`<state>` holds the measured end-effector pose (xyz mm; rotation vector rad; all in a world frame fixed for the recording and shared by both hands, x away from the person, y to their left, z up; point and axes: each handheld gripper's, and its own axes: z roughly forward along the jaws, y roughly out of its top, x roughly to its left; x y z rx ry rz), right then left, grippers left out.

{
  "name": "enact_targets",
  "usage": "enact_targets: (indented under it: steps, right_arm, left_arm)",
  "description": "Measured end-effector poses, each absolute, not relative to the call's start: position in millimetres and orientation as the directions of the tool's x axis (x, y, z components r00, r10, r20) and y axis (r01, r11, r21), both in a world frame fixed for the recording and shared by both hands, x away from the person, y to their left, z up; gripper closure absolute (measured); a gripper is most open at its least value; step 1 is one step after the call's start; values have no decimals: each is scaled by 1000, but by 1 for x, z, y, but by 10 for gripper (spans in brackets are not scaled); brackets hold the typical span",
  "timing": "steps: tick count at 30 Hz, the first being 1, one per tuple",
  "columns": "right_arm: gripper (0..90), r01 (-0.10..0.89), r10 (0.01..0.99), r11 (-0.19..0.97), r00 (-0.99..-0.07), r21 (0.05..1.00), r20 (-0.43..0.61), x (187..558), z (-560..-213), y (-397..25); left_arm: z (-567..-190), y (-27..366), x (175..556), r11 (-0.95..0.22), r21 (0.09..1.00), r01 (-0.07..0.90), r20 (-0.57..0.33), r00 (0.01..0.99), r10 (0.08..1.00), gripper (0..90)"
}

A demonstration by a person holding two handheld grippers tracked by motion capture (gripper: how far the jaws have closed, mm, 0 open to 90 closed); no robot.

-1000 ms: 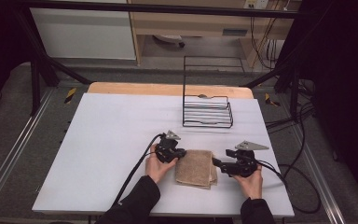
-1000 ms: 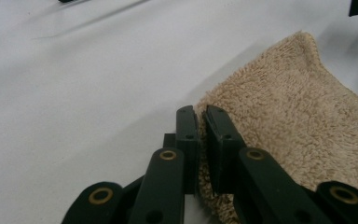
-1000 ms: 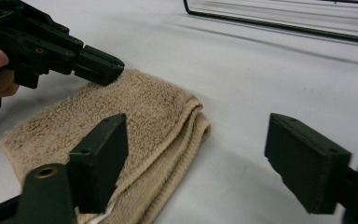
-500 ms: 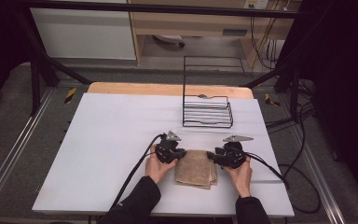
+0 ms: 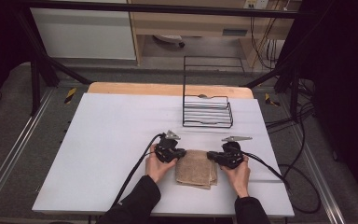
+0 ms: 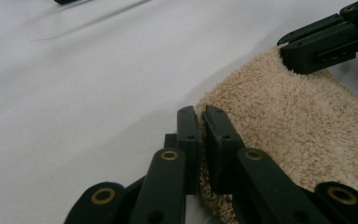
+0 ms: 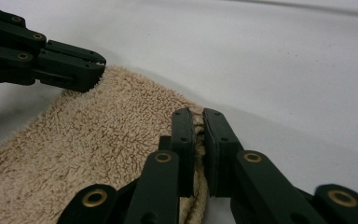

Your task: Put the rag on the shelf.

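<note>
Pinching the far corners of the folded tan towel point(image 5: 196, 168), the left gripper point(image 5: 178, 153) and right gripper point(image 5: 213, 156) are both shut tight on cloth. The towel lies flat near the table's point(image 5: 112, 140) front edge, between the two hands. Farther back stands a wire rack point(image 5: 207, 112).

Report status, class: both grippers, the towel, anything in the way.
Left gripper shut on folded beige terry towel, far left corner. Right gripper shut on far right corner. Towel flat on white table. Black wire rack stands beyond, apart.
</note>
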<state>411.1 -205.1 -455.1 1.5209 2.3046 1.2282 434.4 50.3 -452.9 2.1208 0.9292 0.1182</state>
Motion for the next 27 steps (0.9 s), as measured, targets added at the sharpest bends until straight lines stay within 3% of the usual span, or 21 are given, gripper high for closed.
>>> enact_targets:
  steps: [8,27]
  right_arm:
    - [853,688,803,132,-496,714,330,406,-443,-209]
    - [852,529,803,82,-537,845,258,387,-404,-213]
  left_arm:
    - [-436,60,431,-346,750,563,-261,734,627,859]
    - [-386,63,417,-320,832,454,-203,785,586,860]
